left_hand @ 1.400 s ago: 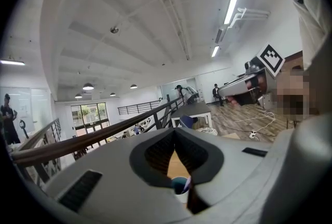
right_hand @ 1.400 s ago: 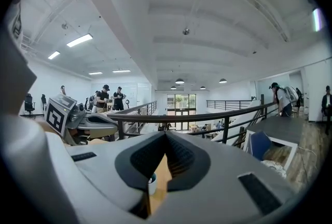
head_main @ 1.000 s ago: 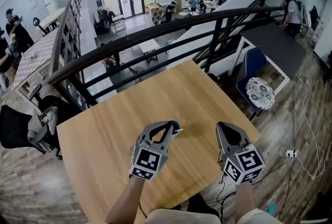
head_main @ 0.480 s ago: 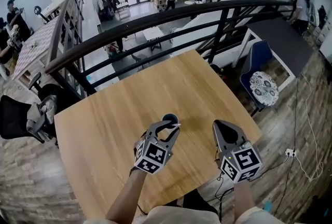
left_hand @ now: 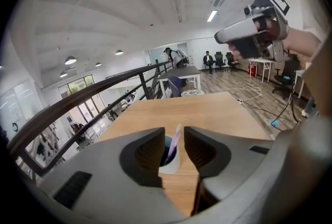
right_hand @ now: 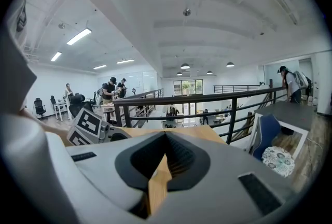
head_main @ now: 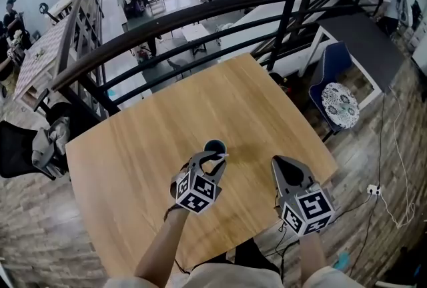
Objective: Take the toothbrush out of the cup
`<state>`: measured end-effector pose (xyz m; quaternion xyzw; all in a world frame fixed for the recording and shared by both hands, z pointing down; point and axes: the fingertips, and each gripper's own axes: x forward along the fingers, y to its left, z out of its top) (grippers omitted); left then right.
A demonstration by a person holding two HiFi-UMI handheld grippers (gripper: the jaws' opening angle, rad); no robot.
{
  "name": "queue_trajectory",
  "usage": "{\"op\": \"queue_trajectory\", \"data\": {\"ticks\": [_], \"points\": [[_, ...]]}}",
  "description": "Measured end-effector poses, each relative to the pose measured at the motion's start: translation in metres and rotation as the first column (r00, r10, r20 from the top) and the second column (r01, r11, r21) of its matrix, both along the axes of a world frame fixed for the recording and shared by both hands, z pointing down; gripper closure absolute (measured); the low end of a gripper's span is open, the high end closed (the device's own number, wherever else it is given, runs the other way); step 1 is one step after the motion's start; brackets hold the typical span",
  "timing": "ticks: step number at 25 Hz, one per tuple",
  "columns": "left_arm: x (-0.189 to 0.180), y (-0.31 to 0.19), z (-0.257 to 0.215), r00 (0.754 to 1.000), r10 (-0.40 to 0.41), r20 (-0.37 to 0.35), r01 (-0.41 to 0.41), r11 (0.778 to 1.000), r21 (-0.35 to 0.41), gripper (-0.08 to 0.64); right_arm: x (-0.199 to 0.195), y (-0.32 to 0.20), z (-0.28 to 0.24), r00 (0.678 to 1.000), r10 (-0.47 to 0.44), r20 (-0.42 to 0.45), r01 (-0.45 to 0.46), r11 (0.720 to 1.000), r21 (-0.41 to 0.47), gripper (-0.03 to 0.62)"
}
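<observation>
A small white cup [head_main: 215, 146] with a dark blue inside stands on the wooden table [head_main: 147, 140], right of its middle. In the left gripper view the cup [left_hand: 169, 162] holds a pale pink toothbrush [left_hand: 175, 140] that leans to the right. My left gripper [head_main: 213, 159] hangs just short of the cup on its near side. Its jaws have just opened, and the brush's top shows in the gap between them with neither pad touching it. My right gripper [head_main: 276, 162] hovers to the right of the cup, shut with nothing in it [right_hand: 165, 134].
A black metal railing [head_main: 200, 20] runs along the table's far side, with a drop to a lower floor behind it. The table's right corner lies close beside my right gripper. A blue chair with a patterned cushion [head_main: 340, 105] stands beyond that corner.
My left gripper has come down and forward to the cup, and its jaws have gone from shut to open. My right gripper has sunk a little.
</observation>
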<state>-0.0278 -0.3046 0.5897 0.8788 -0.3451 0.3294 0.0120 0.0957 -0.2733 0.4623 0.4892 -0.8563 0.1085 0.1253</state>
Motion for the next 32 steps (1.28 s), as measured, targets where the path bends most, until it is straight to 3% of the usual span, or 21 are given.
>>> {"op": "queue_trajectory", "data": {"ticks": [7,12,20,32], "points": [[0.007,-0.007,0.029,0.998,0.008,0.066,-0.006,1.0,-0.031,0.411,0.005,0.001,0.014,1.0,0.004,-0.002,-0.004,0.999,-0.034,0.595],[0.01,-0.015,0.043,0.998,0.003,0.062,0.0,0.999,-0.044,0.411,0.013,0.005,0.022,1.0,0.016,-0.007,-0.016,0.999,-0.051,0.595],[0.01,-0.021,0.054,0.993,0.022,0.12,-0.021,1.0,-0.011,0.414,0.02,0.016,0.033,1.0,0.024,-0.009,-0.025,0.996,-0.081,0.595],[0.018,-0.023,0.057,0.986,0.062,0.156,-0.067,0.997,0.025,0.48,0.023,0.025,0.032,0.999,0.034,0.011,-0.032,0.995,-0.092,0.595]]}}
